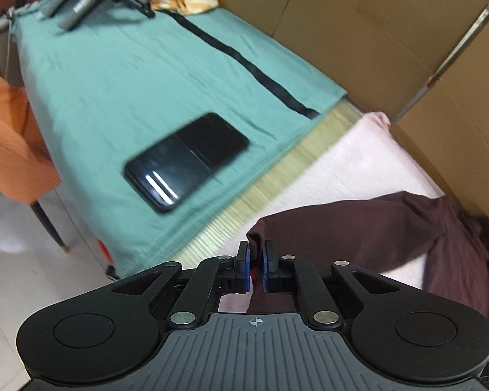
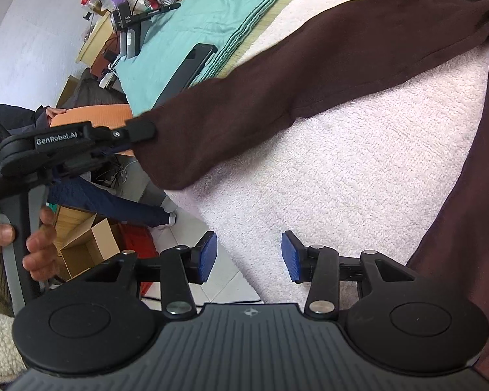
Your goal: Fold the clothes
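Fingers of the left gripper [image 1: 255, 262], seen in the left wrist view, are clenched on the cuff end of the maroon garment [image 1: 375, 228], whose dark cloth fills the slot between the blue pads [image 1: 246, 262]. Pinching at the cuff probably lets the whole sleeve be carried over in one fold. The garment lies on the pale pink blanket [image 1: 358, 150], at the near right. Far and left of it lies a teal sheet [image 1: 114, 81], bearing a black phone [image 1: 185, 159], well apart from the garment. Cardboard panels [image 1: 358, 16] stand along the right.

Right wrist view: the right gripper [image 2: 249, 257] has its jaws apart over bare blanket [image 2: 342, 169], grasping nothing. The sleeve [image 2: 277, 97] stretches from the left gripper [image 2: 140, 129], at left, up toward the body of the garment at far right; its cuff hangs clear of the blanket. A hand [image 2: 32, 241] grips the left tool's handle. The right gripper waits near the garment's body edge, probably ready to pin it or take it up.
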Tool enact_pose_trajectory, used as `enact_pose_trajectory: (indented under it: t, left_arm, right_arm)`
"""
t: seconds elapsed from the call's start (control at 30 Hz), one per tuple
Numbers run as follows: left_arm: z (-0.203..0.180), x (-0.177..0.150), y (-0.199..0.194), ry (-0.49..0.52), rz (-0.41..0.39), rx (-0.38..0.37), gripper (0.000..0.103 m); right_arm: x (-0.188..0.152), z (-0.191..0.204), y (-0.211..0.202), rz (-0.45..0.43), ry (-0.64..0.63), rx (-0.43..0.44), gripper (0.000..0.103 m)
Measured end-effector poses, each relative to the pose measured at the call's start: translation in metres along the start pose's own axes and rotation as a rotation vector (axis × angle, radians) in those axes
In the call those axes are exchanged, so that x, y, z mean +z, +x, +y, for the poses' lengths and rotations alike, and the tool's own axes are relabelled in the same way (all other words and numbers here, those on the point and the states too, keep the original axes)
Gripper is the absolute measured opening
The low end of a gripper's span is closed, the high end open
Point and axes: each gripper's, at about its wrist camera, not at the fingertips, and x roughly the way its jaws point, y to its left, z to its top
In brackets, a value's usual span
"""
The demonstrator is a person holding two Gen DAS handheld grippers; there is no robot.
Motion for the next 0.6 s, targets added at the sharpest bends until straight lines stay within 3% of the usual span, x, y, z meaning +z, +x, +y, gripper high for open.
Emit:
enact_pose_trajectory:
  t: [0.17,0.2,0.23,0.33,0.4,0.5,0.6]
  left_arm:
    - [0.008,0.002,0.021,0.047,0.054,0.028,0.006]
    - [0.007,0.002,0.024,0.063,0.063,0.028,0.01]
    - [0.007,0.001,0.027,0.079,0.073,0.029,0.028]
    - [0.01,0.004,0.028,0.102,0.079,0.036,0.04]
    - [0.015,0.007,0.024,0.109,0.07,0.055,0.051]
    - [0.02,0.016,0.014,0.119,0.064,0.08,0.053]
    - [0.013,0.025,0.001,0.102,0.047,0.014,0.057]
  right_arm:
    - [0.002,0.0,0.0,0.0,0.0,0.005,0.051]
    - [0.003,0.0,0.0,-0.001,-0.003,0.003,0.052]
    - [0.004,0.0,-0.002,-0.005,-0.006,-0.002,0.054]
    - [0.008,-0.002,-0.012,-0.035,-0.011,-0.024,0.056]
    - [0.014,-0.007,-0.024,-0.086,0.003,-0.04,0.057]
    - [0.026,-0.018,-0.043,-0.192,0.026,-0.085,0.056]
    - [0.044,-0.031,-0.058,-0.324,0.057,-0.159,0.057]
